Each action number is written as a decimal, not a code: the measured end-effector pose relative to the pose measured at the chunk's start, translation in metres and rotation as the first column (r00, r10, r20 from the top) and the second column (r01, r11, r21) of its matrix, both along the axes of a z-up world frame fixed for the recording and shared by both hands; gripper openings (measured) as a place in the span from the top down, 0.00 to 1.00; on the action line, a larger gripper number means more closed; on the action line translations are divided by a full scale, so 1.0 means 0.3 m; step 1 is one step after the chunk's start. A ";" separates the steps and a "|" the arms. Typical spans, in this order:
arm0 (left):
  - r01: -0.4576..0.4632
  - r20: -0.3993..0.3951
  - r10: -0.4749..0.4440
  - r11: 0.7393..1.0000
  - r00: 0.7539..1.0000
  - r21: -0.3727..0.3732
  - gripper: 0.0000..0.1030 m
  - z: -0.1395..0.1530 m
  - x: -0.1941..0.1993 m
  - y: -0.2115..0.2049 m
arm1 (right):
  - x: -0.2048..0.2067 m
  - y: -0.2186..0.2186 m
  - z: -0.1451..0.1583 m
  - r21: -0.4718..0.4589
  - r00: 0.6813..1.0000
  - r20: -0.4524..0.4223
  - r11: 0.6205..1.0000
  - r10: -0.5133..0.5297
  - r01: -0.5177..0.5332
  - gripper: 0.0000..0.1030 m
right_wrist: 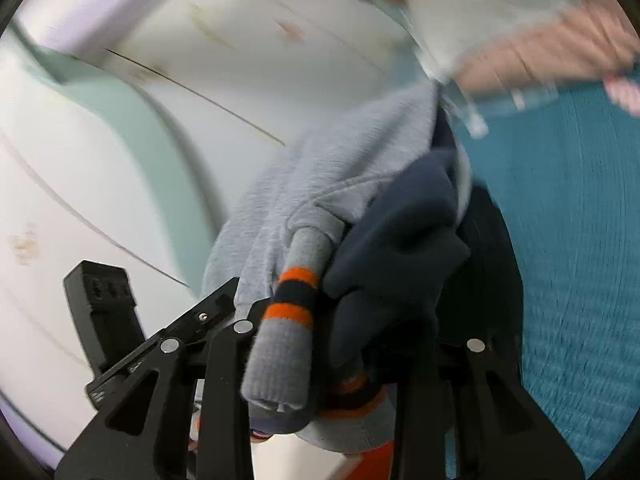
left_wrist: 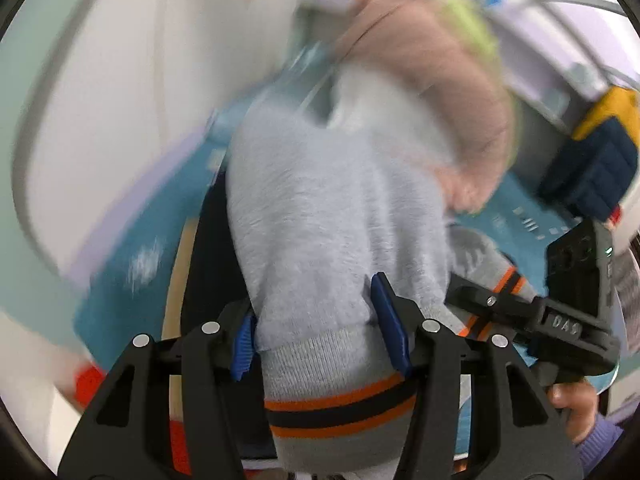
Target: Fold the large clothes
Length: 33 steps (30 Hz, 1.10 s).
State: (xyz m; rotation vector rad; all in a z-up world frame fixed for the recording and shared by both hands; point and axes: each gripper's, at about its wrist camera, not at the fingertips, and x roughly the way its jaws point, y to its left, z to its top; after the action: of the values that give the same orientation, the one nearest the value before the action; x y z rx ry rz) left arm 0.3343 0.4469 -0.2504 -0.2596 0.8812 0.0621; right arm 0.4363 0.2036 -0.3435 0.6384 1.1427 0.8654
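- Blurred pale walls and a teal mat [right_wrist: 568, 280] fill the background; take the mat as your landmark. Detail beyond the garment is smeared, so treat any distant reading as unreliable.
- Your left claw [left_wrist: 320, 332] is roughly half open across the ribbed hem of the grey sweater [left_wrist: 320, 216], its blue pads [left_wrist: 390, 320] bearing on the bunched fabric. The sweater hangs up and away from the claw, above the mat.
- Your right claw [right_wrist: 320, 352] is closed more narrowly on a gathered wad: the striped cuff [right_wrist: 292, 300] and the dark navy lining [right_wrist: 400, 248] bulge out between the fingers. The pads themselves are hidden by cloth.
- Risk: the left grip looks wide and shallow on thick knit. A sharp swing could pull the hem free, dropping that end onto the mat.
- Risk: the right claw appears to hold sleeve and body together. Laying the sweater down like this would likely trap the sleeve inside the fold.
- Risk: the pink garment [left_wrist: 448, 92] lies just beyond the sweater over the mat; a low pass could drag it along.
- Risk: both claws are close together, right claw visible beside the left; a tangle or knock is possible.
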 end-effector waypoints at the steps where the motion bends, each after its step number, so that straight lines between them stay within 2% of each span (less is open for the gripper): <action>1: -0.024 -0.056 0.024 1.000 0.998 0.000 0.49 -0.101 0.006 0.032 | 0.008 0.023 -0.080 -0.069 0.999 -0.042 0.998 0.005 -0.008 0.70; 2: -0.039 -0.094 0.038 0.999 0.995 -0.005 0.45 -0.185 0.010 0.047 | 0.011 0.035 -0.127 -0.105 0.998 -0.065 0.994 0.010 -0.017 0.69; 3: -0.051 -0.099 0.049 0.998 0.994 -0.023 0.37 -0.233 0.007 0.057 | 0.016 0.042 -0.192 -0.147 0.996 -0.089 0.989 0.017 -0.030 0.65; 4: -0.072 -0.089 0.066 0.996 0.994 -0.056 0.33 -0.261 0.003 0.061 | 0.022 0.047 -0.214 -0.147 0.995 -0.095 0.989 0.009 -0.023 0.61; 6: -0.065 -0.053 0.061 0.995 0.997 -0.077 0.30 -0.264 -0.008 0.041 | 0.022 0.015 -0.228 -0.126 0.995 -0.095 0.992 -0.008 -0.004 0.57; 9: -0.037 -0.061 0.035 0.998 0.998 -0.041 0.29 -0.236 0.012 0.020 | 0.025 -0.044 -0.233 -0.119 0.993 -0.117 0.993 -0.024 0.010 0.46; 11: -0.036 -0.058 0.036 0.999 0.998 0.005 0.29 -0.182 0.008 0.018 | 0.013 -0.094 -0.211 -0.119 0.994 -0.106 0.993 -0.021 0.008 0.46; 14: -0.055 0.006 0.055 0.996 0.998 0.074 0.27 -0.060 0.013 0.009 | -0.008 -0.166 -0.185 -0.163 0.998 -0.065 0.987 -0.017 0.006 0.46; 16: -0.066 0.101 0.059 0.995 0.993 0.074 0.22 0.042 0.003 -0.010 | -0.026 -0.212 -0.171 -0.196 0.999 -0.038 0.980 -0.033 0.025 0.46; 18: -0.067 0.125 0.057 0.995 0.990 0.072 0.22 0.102 0.026 -0.035 | -0.044 -0.227 -0.141 -0.256 0.999 0.018 0.966 -0.042 0.046 0.46; 20: -0.002 0.135 -0.003 0.999 0.991 0.037 0.22 0.129 0.092 -0.084 | -0.058 -0.254 -0.105 -0.286 0.996 0.074 0.956 -0.049 0.068 0.50; 21: 0.021 0.126 -0.026 0.999 0.992 0.041 0.22 0.129 0.122 -0.106 | -0.069 -0.254 -0.086 -0.297 0.993 0.101 0.950 -0.064 0.091 0.60; 22: 0.045 0.107 -0.052 0.997 0.993 0.066 0.22 0.119 0.159 -0.132 | -0.082 -0.262 -0.056 -0.289 0.987 0.146 0.951 -0.070 0.110 0.74; 24: 0.099 0.047 -0.105 0.989 0.993 0.113 0.23 0.071 0.247 -0.183 | -0.092 -0.244 -0.015 -0.270 0.977 0.213 0.958 -0.033 0.091 0.93; 26: 0.093 -0.035 -0.089 0.985 0.995 0.142 0.23 -0.001 0.342 -0.192 | -0.084 -0.181 0.000 -0.223 0.965 0.258 0.975 0.053 0.006 0.95; 28: 0.085 -0.076 -0.073 0.981 0.994 0.177 0.23 -0.048 0.398 -0.178 | -0.055 -0.080 -0.003 -0.245 0.953 0.286 0.969 0.098 -0.026 0.95; 30: 0.093 -0.108 -0.071 0.970 0.992 0.225 0.23 -0.081 0.444 -0.166 | 0.016 0.025 -0.066 -0.280 0.962 0.238 0.958 0.136 -0.066 0.94; 31: 0.099 -0.123 -0.070 0.963 0.990 0.252 0.23 -0.093 0.466 -0.160 | 0.040 0.056 -0.102 -0.284 0.968 0.218 0.957 0.126 -0.061 0.95; 33: 0.115 -0.160 -0.076 0.960 0.984 0.255 0.23 -0.119 0.511 -0.141 | 0.112 0.092 -0.156 -0.277 0.982 0.164 0.960 0.088 -0.040 0.97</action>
State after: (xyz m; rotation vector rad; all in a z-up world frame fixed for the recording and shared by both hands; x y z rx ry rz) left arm 0.4875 0.4045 -0.2861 0.0379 1.0218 0.1088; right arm 0.4698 0.2312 -0.3903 0.2934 1.1023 0.7849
